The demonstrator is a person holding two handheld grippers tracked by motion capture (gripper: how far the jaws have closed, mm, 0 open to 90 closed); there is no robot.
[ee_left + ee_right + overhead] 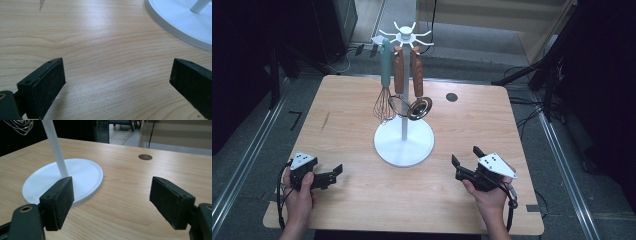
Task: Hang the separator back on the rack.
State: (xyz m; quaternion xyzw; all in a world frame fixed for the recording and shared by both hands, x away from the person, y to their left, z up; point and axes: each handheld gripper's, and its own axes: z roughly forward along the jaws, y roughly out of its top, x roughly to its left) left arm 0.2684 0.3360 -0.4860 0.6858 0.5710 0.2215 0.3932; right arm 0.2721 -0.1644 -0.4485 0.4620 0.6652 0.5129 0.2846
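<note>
At the near edge of the table (pixel 337 100) we hold both grippers with jaws wide apart, gripping nothing: left gripper (pixel 337 172), right gripper (pixel 464 157). Utensil stand (pixel 404 142) sits between, farther back.

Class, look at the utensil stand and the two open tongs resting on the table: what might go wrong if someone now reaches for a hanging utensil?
1. The whisk, strainer and ladle hang close together; pulling one may snag or swing its neighbours.
2. The stand is one thin pole on a round base; a sideways tug high up could tip it.
3. The right tongs sit near the base and might bump it.
</note>
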